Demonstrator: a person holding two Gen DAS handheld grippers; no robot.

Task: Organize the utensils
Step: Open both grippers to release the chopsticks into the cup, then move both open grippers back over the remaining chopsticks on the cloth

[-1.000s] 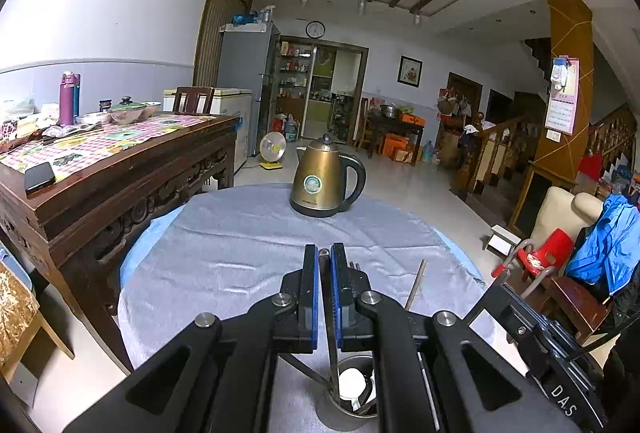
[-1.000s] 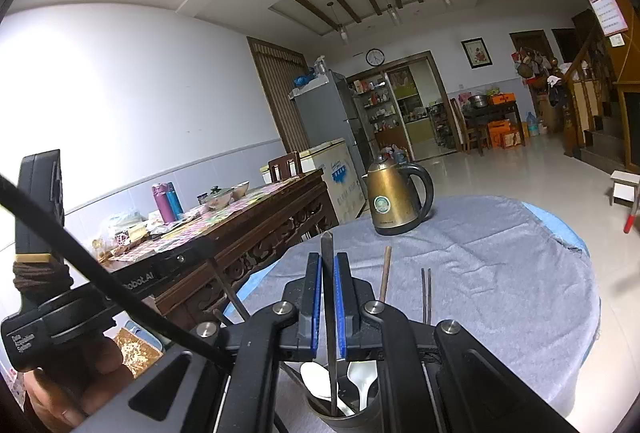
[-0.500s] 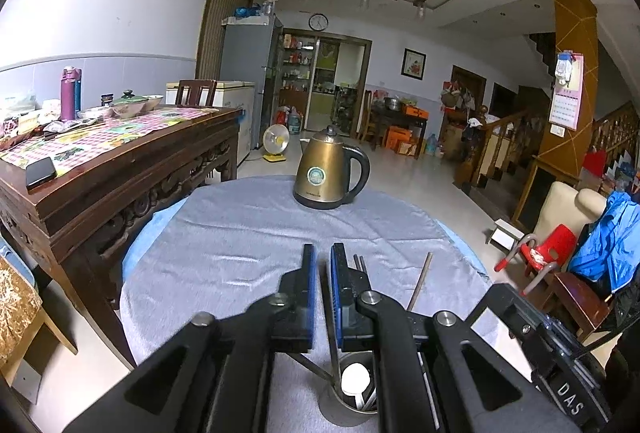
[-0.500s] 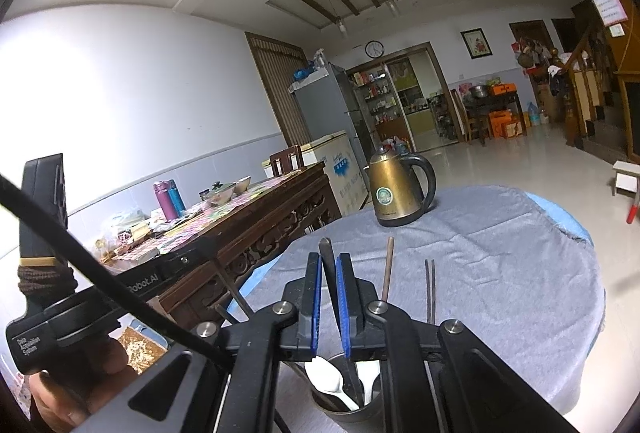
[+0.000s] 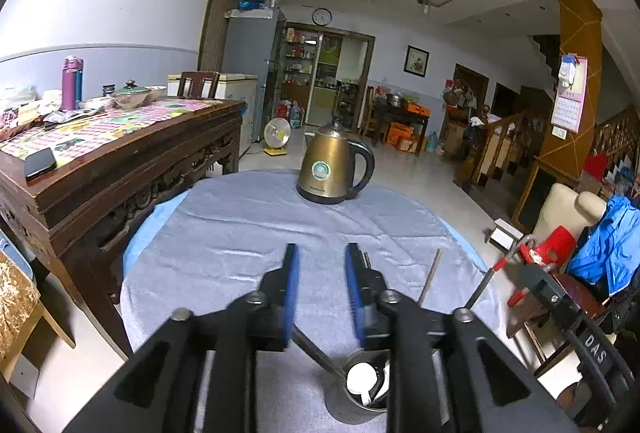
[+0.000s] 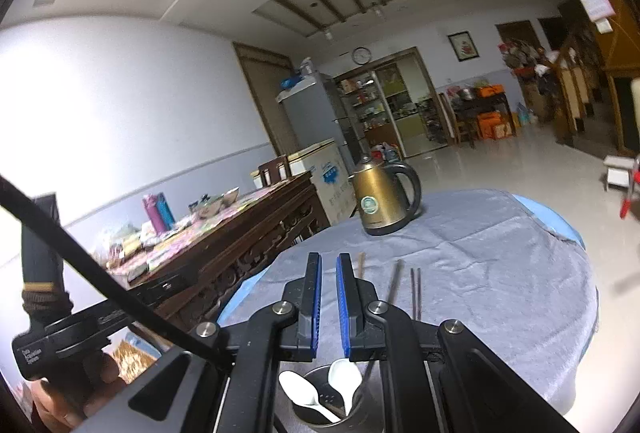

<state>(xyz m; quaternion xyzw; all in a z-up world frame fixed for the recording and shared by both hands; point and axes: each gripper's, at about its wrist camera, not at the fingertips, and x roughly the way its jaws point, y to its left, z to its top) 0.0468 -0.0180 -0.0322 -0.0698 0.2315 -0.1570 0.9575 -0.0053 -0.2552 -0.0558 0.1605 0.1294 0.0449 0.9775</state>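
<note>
- Both claws stand released over the metal utensil holder (image 6: 332,405): your left claw (image 5: 321,297) has its jaws wide apart, your right claw (image 6: 328,303) has them slightly apart, and neither holds anything.
- White spoons (image 6: 344,379) and a dark-handled utensil (image 5: 316,353) sit in the holder, near the front edge of the surface (image 5: 224,233).
- Loose chopsticks (image 6: 416,291) lie on the grey cloth beyond the holder, a brown stick (image 5: 430,275) beside them.
- For the next pick, approach one stick along its length, clamp near the middle, and lift clear before tipping it into the holder.
- Holder base and contents are partly masked by the claw bodies; the stick count is unclear.
</note>
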